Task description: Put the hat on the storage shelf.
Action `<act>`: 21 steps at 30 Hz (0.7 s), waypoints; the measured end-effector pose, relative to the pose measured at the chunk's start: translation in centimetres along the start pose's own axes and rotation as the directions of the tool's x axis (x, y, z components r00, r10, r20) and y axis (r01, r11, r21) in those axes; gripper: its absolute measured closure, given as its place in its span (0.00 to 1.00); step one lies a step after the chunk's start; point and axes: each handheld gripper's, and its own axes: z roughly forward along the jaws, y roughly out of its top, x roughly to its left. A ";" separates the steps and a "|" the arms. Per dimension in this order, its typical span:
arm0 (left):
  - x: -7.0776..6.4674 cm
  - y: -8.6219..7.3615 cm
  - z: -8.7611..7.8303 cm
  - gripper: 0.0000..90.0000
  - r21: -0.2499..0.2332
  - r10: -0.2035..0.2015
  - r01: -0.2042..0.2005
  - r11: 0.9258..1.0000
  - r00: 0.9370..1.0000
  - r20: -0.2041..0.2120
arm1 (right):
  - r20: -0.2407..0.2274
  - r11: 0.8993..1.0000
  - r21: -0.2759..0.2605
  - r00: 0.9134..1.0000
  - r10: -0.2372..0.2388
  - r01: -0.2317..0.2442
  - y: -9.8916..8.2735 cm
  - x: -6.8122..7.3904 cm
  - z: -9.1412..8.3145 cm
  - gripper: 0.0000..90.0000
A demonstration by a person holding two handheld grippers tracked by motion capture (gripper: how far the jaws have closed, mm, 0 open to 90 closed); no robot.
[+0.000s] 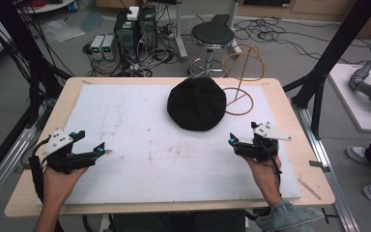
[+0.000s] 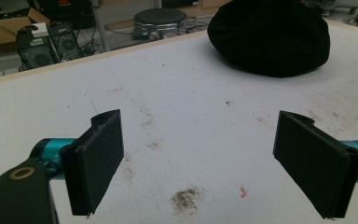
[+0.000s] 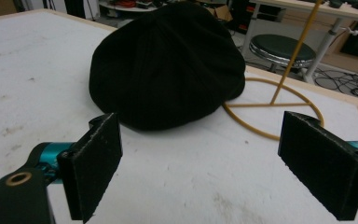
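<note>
Both hands are entering from the near edge of the white mat [image 1: 140, 140]: left gripper [image 1: 105, 152] and right gripper [image 1: 232, 140], each w/ jaws standing wide apart and holding nothing.

Landmark: black cap [image 1: 196, 103].
- Cap is lying crown-up on the far part of the mat, nearer the right gripper than the left.
- Right gripper is pointing at the cap from its near-right side, close but not touching.
- Left gripper is sitting well apart from the cap, toward the near-left.
- Yellow wire stand [image 1: 241, 72] is standing just right of the cap; its base ring is touching or passing under the cap edge, cannot tell which.

View differences:
- Right gripper view: cap [image 3: 168, 65] is looming just beyond the jaws, w/ the stand's base ring [image 3: 265, 112] beside it.
- Left gripper view: cap [image 2: 270, 37] is sitting far off; stained mat [image 2: 186, 140] is lying between the jaws.
- High view: stool [image 1: 212, 36] is standing behind the table.
</note>
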 end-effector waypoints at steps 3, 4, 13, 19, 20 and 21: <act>-0.1 -0.1 0.1 0.18 -0.010 0.007 -0.007 1.000 1.000 0.002 | -0.015 1.000 0.005 1.000 0.001 0.000 0.7 0.3 1.0 0.15; -0.1 -0.1 0.1 0.18 -0.016 0.012 -0.012 1.000 1.000 0.005 | -0.023 1.000 0.011 1.000 -0.002 0.002 1.0 0.5 1.8 0.15; -0.2 -0.4 0.6 0.18 -0.006 0.014 -0.014 1.000 1.000 0.011 | -0.046 1.000 0.002 0.999 -0.002 0.002 2.9 1.2 5.3 0.15; -0.3 -0.4 0.9 0.18 -0.006 0.013 -0.013 1.000 1.000 0.021 | -0.060 1.000 -0.009 0.998 -0.014 0.013 4.2 1.6 7.3 0.15; -0.3 -0.4 0.9 0.18 -0.004 0.013 -0.013 1.000 1.000 0.023 | -0.060 1.000 -0.009 0.998 -0.014 0.013 4.2 1.6 7.3 0.15; -0.4 -0.4 1.0 0.18 -0.004 0.017 -0.017 1.000 1.000 0.026 | -0.063 1.000 -0.021 0.998 -0.016 0.014 4.5 1.8 7.7 0.15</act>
